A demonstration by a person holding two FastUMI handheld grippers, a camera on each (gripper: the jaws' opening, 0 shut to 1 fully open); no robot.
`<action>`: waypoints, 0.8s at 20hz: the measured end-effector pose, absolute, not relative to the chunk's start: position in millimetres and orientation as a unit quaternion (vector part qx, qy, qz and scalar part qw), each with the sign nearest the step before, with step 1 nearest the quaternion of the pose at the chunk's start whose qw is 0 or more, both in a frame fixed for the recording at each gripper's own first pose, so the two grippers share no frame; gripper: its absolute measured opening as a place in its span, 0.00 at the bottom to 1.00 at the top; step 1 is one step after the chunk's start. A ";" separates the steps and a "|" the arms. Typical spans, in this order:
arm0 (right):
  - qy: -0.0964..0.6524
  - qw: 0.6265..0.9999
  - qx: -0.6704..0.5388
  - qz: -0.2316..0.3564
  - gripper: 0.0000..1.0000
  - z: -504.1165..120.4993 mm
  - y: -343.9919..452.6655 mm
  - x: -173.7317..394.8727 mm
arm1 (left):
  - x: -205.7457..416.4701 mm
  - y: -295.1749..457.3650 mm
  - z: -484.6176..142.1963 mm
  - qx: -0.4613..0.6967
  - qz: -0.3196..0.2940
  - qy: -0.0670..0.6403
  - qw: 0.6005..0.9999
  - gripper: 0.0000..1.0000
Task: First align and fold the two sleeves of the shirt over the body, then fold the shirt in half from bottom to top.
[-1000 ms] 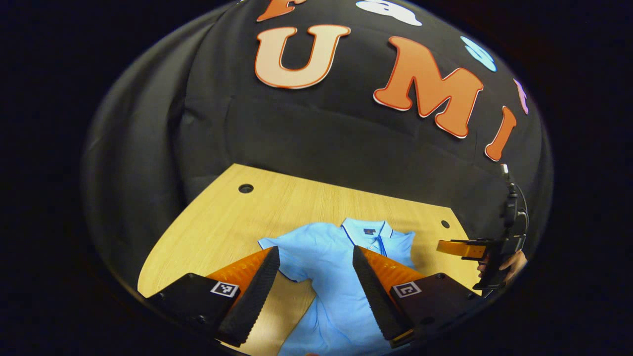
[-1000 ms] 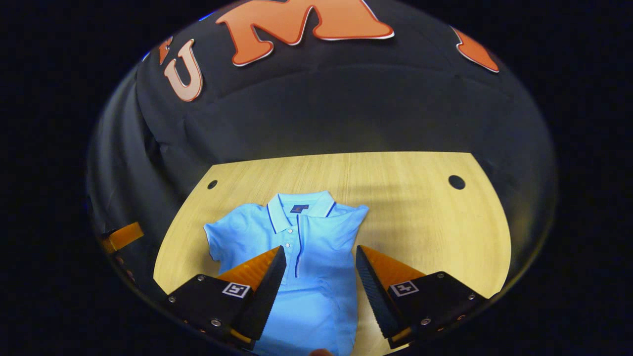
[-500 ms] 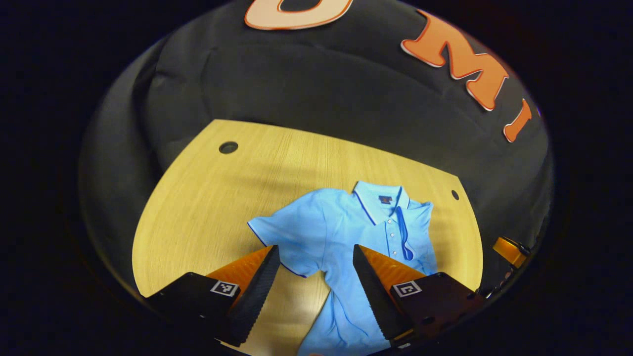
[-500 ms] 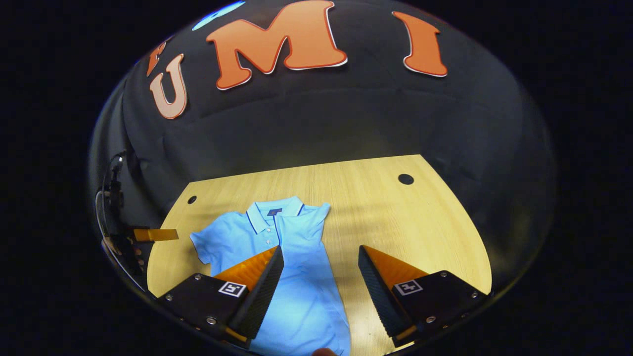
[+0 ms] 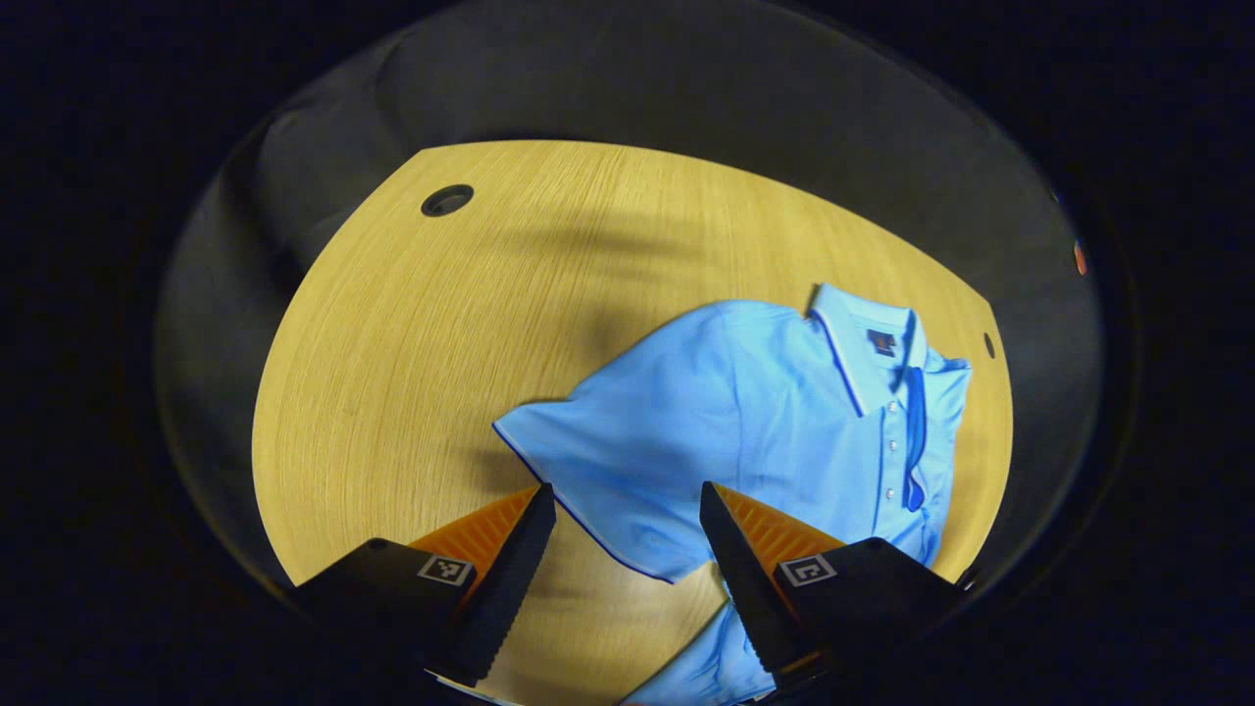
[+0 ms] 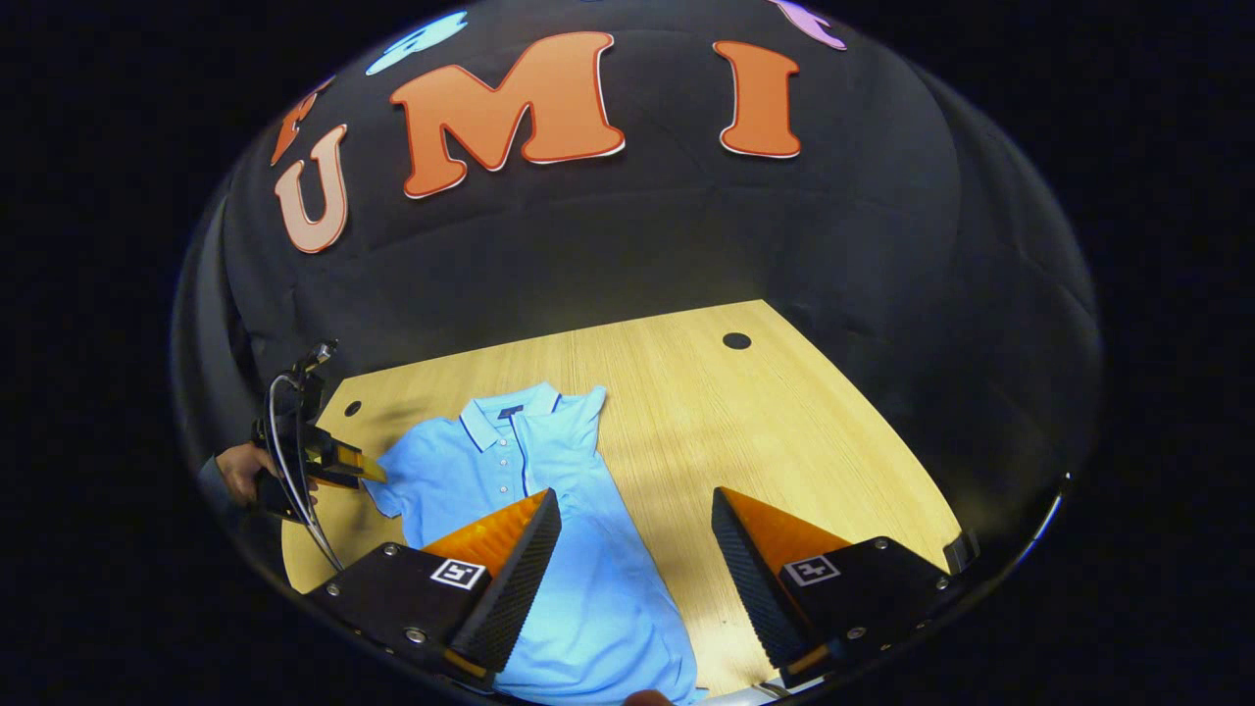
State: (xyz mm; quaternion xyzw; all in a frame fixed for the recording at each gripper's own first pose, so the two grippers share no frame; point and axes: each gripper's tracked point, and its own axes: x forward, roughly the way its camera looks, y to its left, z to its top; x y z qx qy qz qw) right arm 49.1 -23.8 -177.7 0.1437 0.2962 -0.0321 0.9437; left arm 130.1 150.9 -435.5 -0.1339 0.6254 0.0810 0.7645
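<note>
Shirt (image 5: 784, 422) lies flat on the worktop (image 5: 412, 324) — left gripper (image 5: 627, 505), jaws wide, frames the unfolded sleeve (image 5: 598, 471); right gripper (image 6: 635, 510) wide too. A shallow pinch could drag the body askew.

The left gripper view looks steeply down from close above the shirt (image 5: 775, 412) and its spread sleeve (image 5: 598, 471) on the table (image 5: 412, 343). The right gripper view sits higher and farther back, facing the booth wall (image 6: 627, 235), with the left gripper (image 6: 348, 463) at its left edge. Both share the shirt's collar and the tabletop.
</note>
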 end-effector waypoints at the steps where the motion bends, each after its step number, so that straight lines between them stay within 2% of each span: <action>1: 0.297 0.943 0.144 -0.036 0.95 -179.9 -25.2 44.2 | 129.5 152.2 -440.1 -0.132 0.087 0.634 0.757 0.98; 4: 0.303 0.942 0.140 -0.045 0.95 -188.0 -30.7 33.7 | 129.9 155.3 -452.1 -0.120 0.095 0.648 0.746 0.94; 5: 0.304 0.941 0.141 -0.045 0.95 -189.4 -32.0 31.5 | 128.2 159.4 -452.0 -0.110 0.105 0.651 0.743 0.89; 6: 0.305 0.941 0.142 -0.048 0.95 -190.4 -34.6 30.4 | 132.7 160.2 -451.5 -0.106 0.107 0.650 0.745 0.94; 7: 0.302 0.941 0.143 -0.048 0.95 -189.8 -37.2 30.3 | 133.1 156.1 -452.5 -0.102 0.101 0.650 0.746 0.85; 8: 0.300 0.942 0.145 -0.051 0.95 -190.0 -39.5 30.5 | 136.2 151.9 -453.1 -0.098 0.090 0.650 0.748 0.82; 11: 0.297 0.940 0.157 -0.056 0.95 -191.4 -44.7 29.4 | 143.9 143.5 -449.5 -0.091 0.076 0.646 0.754 0.14; 13: 0.300 0.939 0.159 -0.056 0.95 -196.2 -46.8 25.3 | 147.9 132.8 -442.8 -0.102 0.058 0.643 0.757 0.10; 16: 0.311 0.934 0.164 -0.060 0.95 -209.6 -50.5 14.2 | 167.7 117.7 -420.0 -0.086 0.024 0.611 0.787 0.08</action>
